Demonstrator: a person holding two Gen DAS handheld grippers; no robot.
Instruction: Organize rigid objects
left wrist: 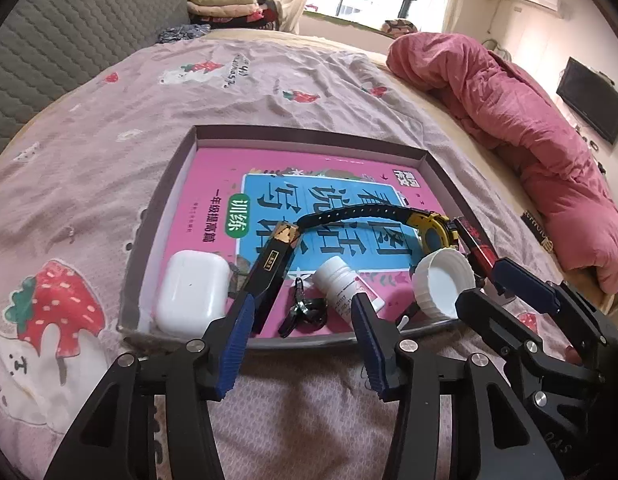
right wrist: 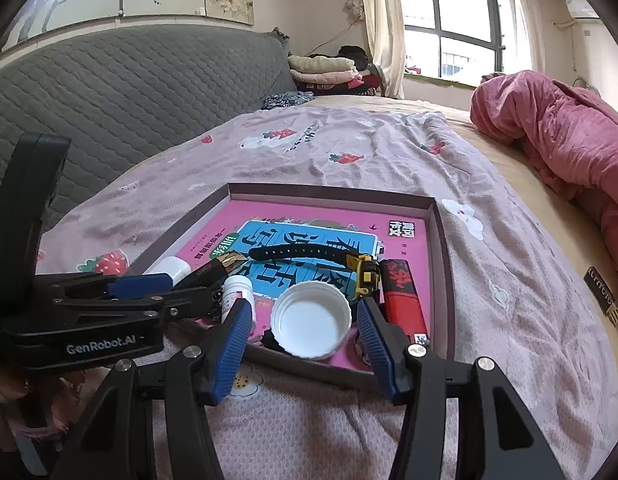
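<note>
Left wrist view looks down over the near rim of a shallow box tray [left wrist: 433, 162] set on the bed [left wrist: 109, 160], its floor covered by a pink workbook [left wrist: 213, 168]. The left gripper [left wrist: 301, 312] stands about half open with nothing between its blue pads; no pad presses on anything. Straight ahead of it, just past the fingertips, a small black metal clip [left wrist: 303, 310] lies on the workbook, with a white pill bottle [left wrist: 341, 284] on its side just right of it and a black pen-like case [left wrist: 271, 268] running diagonally away to the left, long axis pointing up toward the black-and-yellow watch [left wrist: 429, 228]. A white earbud case [left wrist: 191, 294] sits in the near left corner.

In the right wrist view the right gripper [right wrist: 301, 328] is spread wide and holds nothing. A white jar lid [right wrist: 311, 320], open side up, lies directly between and just beyond its pads, inside the tray's near edge. A red lighter [right wrist: 401, 300] lies just to the right, long axis running away from the camera, beside the watch.

My judgement: everything loose already lies in the tray, so little seems left but tidying. The lid is nearer the right hand and centred on its line; being round, it needs no wrist turn. The bottle and clip fall to the left hand.
</note>
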